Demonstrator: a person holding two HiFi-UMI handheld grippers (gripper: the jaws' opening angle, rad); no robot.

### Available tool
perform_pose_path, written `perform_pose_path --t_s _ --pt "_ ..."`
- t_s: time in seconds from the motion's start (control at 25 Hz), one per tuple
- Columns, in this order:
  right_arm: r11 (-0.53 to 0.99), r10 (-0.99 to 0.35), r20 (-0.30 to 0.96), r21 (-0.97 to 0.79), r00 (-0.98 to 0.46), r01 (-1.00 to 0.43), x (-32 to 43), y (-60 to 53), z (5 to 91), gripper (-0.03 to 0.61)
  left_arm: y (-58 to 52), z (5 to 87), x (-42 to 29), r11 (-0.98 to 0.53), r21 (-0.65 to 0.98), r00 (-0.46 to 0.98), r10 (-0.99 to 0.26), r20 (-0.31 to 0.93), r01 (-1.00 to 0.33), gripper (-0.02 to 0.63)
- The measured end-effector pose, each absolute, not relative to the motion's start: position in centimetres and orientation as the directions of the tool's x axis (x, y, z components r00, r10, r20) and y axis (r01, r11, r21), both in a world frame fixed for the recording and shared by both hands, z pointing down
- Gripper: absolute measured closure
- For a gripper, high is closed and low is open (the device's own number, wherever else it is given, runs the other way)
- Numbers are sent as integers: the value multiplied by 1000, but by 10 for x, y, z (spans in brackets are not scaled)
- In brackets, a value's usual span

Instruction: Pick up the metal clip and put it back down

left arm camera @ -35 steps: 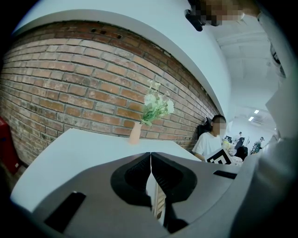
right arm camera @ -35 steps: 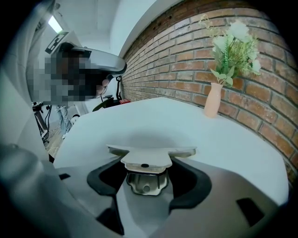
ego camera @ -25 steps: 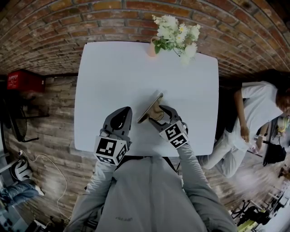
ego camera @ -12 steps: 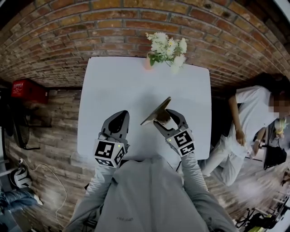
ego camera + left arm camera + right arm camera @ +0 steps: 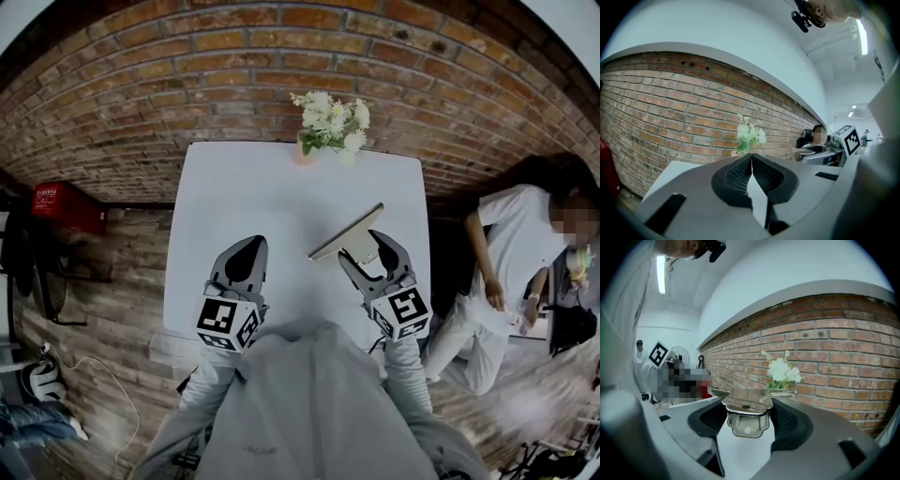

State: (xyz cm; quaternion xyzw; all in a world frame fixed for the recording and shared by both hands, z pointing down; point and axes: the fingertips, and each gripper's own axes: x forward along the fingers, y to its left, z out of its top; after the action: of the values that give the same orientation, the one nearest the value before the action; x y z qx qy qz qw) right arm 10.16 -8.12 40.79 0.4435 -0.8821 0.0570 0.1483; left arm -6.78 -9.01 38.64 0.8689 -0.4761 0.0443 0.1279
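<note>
The metal clip (image 5: 350, 240), a shiny steel clip with a long flat bar on top, is held up above the white table (image 5: 272, 202) at the right. My right gripper (image 5: 367, 246) is shut on it; in the right gripper view the clip (image 5: 747, 412) sits between both pads, bar toward the wall. My left gripper (image 5: 246, 258) hovers over the table's near left part, jaws shut with nothing between them, seen closed in the left gripper view (image 5: 751, 165).
A small vase of white flowers (image 5: 326, 120) stands at the table's far edge against the brick wall. A person in a white shirt (image 5: 520, 234) sits to the right of the table. A red crate (image 5: 64, 204) is on the floor at the left.
My right gripper has carried the clip up and to the right, and the bar now lies more level. The left gripper has stayed in place.
</note>
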Motion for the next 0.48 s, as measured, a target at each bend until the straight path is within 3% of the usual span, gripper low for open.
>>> perform_pose_path --t_s 0.48 --pt "502 -849 186 -11 -495 -865 144 -56 374 282 -76 376 -66 -503 179 530 -828 180 -846 586"
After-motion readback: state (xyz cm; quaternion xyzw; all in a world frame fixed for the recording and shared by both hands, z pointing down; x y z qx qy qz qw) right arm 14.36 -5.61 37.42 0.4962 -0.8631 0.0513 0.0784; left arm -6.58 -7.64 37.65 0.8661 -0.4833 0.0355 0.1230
